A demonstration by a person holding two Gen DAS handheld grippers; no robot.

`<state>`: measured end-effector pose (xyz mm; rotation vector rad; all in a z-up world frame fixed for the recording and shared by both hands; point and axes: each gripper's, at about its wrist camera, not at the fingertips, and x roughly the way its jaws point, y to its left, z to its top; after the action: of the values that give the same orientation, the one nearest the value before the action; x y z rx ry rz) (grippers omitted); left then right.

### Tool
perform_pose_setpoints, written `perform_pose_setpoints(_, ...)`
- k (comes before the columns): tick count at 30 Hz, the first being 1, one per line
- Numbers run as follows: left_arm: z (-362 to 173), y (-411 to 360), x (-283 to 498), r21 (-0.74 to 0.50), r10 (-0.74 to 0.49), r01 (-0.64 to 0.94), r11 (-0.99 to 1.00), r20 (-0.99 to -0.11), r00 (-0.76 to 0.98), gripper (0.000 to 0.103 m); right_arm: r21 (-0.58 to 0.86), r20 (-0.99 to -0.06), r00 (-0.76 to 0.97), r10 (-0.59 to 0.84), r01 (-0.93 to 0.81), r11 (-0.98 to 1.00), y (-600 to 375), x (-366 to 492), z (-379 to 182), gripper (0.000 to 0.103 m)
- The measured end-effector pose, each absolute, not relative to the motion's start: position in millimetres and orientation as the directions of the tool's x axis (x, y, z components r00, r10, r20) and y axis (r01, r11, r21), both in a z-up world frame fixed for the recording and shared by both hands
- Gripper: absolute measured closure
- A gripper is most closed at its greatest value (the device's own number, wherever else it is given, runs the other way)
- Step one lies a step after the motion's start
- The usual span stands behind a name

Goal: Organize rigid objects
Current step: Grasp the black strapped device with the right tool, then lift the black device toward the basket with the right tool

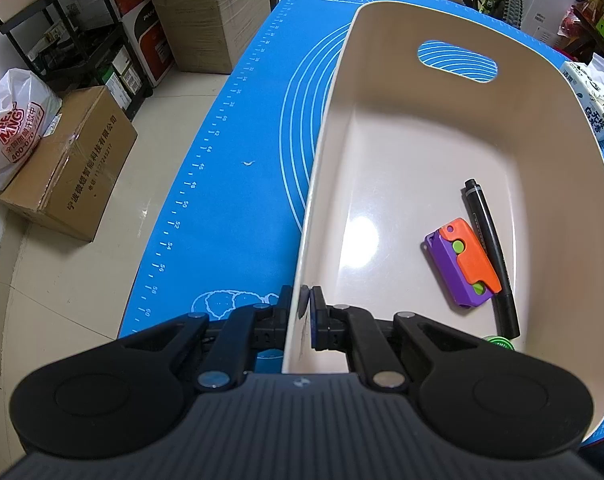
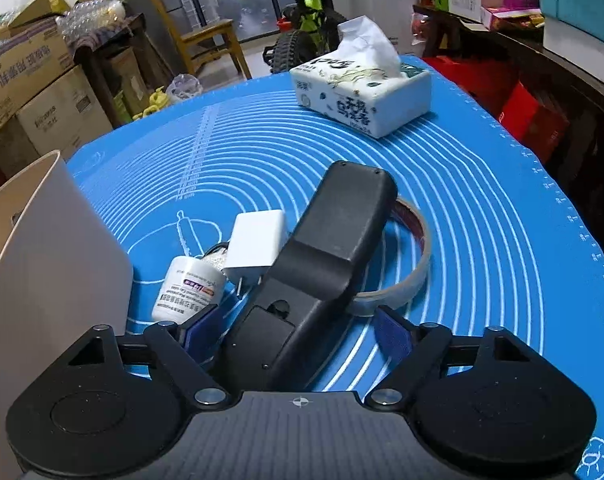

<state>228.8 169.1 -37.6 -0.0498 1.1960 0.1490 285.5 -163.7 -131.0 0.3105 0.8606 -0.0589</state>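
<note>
While my left gripper (image 1: 304,312) pinches the wall of the cream bin (image 1: 442,128), a black pen (image 1: 488,248) and an orange and purple toy (image 1: 462,262) lie inside, right of those fingers. My right gripper (image 2: 298,332) is wide open around a dark remote (image 2: 322,264), lying between its fingers.

Both tools identical: left tool (image 1: 305,312), right tool (image 2: 298,332). Matte black plastic linkage arms, silver pivot screws, two round black discs flanking a ribbed grey body with small crosshair mark. Blue pads (image 2: 392,338) on fingers.
</note>
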Motion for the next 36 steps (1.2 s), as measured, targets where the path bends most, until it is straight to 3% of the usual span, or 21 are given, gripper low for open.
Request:
perform_pose_setpoints(3,-38,169,229,0.041,0.090,-0.143,0.989,-0.930,0.357,0.093,0.203,-0.763,0.645,0.034,0.189,0.961,-156,290,-131,0.019)
perform_pose_setpoints(6,-38,169,229,0.042,0.091,-0.143,0.989,-0.930,0.357,0.093,0.131,-0.773,0.634,-0.031,0.207,0.969,-146,292,-131,0.027)
perform_pose_setpoints(8,-38,169,229,0.041,0.090,-0.143,0.989,-0.930,0.357,0.093,0.138,-0.766,0.642,-0.029,0.208,0.968,-145,290,-130,0.037)
perform_pose_setpoints(13,-37,168,230,0.038,0.087,-0.143,0.989,-0.930,0.357,0.093,0.178,-0.760,0.650,0.001,0.207,0.962,-156,282,-129,0.048)
perform_pose_setpoints(28,-37,169,230,0.039,0.089,-0.145,0.989,-0.930,0.357,0.093,0.285,-0.691,0.718,0.086,0.161,0.945,-178,250,-107,0.050)
perform_pose_setpoints(36,-37,169,229,0.041,0.090,-0.144,0.989,-0.930,0.358,0.093,0.042,-0.755,0.655,-0.035,0.101,0.994,-155,266,-126,0.049)
